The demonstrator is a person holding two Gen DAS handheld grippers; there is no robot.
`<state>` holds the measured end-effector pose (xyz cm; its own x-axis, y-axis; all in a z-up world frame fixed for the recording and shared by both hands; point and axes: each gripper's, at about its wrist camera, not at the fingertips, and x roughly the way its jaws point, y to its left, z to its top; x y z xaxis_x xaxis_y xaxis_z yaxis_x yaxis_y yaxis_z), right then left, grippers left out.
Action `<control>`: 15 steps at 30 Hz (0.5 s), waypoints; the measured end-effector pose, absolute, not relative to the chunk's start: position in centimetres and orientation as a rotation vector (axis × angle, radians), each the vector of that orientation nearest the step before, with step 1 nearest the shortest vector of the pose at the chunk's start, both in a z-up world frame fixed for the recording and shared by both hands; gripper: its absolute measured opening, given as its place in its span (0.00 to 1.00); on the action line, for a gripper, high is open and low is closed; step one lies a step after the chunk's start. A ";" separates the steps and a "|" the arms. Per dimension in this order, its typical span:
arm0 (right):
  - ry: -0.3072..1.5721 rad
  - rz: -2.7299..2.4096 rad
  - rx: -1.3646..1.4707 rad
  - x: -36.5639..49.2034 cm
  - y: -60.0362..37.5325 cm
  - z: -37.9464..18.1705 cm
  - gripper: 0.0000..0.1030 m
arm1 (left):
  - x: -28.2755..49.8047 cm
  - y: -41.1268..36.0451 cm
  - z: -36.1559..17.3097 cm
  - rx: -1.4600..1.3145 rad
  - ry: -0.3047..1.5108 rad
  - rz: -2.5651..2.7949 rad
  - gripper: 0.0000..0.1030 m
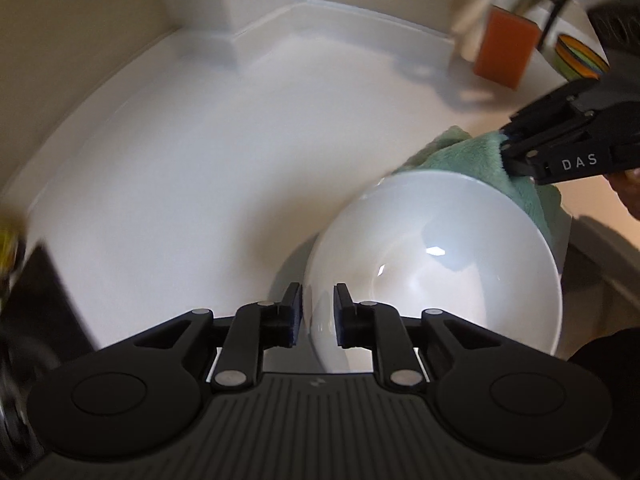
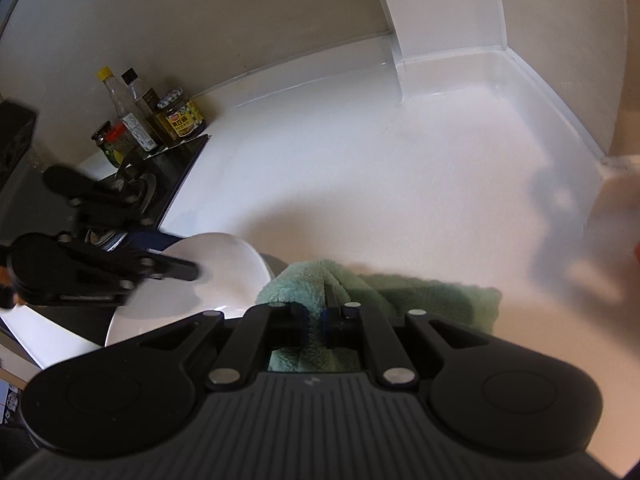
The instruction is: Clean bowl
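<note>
Left gripper (image 1: 316,312), jaws apart, straddles the rim of a glossy white ceramic bowl (image 1: 440,264); right gripper (image 2: 316,320) pinches a fluffy green cloth (image 2: 360,284) just beyond it, on the white surface (image 1: 192,168).

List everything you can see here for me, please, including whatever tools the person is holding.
bowl: one, white, tilted up at the counter's near edge
cloth: one, green, fluffy, against the bowl's far side
sponge: one, orange, far right, near the wall
striped bowl: one, multicoloured, beside the sponge, partly hidden
bottles and jars: about six, clear and dark, clustered in the far left corner
cooktop: one, black, left of the bowl
counter: one, white, under everything
left gripper: one, black, straddling the bowl's near rim
right gripper: one, black, clamped on the cloth
</note>
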<state>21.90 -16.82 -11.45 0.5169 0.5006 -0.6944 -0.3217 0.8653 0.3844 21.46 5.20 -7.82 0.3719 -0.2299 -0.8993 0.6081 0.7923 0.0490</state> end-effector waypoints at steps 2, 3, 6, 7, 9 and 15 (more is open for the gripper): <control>0.910 0.504 0.223 21.4 -16.9 -11.6 0.06 | 20.8 5.9 -8.4 0.386 1.086 -0.531 0.18; 0.915 0.509 0.226 21.2 -16.9 -11.6 0.06 | 20.7 6.0 -8.5 0.391 1.084 -0.532 0.18; 0.933 0.537 0.226 20.7 -16.8 -11.8 0.06 | 21.4 6.0 -8.9 0.413 1.077 -0.548 0.13; 0.937 0.544 0.220 20.7 -16.7 -11.9 0.06 | 21.7 5.9 -8.9 0.423 1.073 -0.560 0.10; 0.943 0.555 0.208 20.8 -16.4 -11.9 0.06 | 22.6 5.3 -8.8 0.471 1.065 -0.601 0.10; 0.925 0.523 0.170 22.6 -15.7 -11.6 0.06 | 24.9 2.5 -8.8 0.611 1.028 -0.733 0.14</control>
<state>22.62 -15.71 -11.55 0.4882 0.4989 -0.7161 -0.3563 0.8629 0.3584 24.93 2.54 -8.75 0.3258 -0.2491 -0.9121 0.7810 0.6146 0.1111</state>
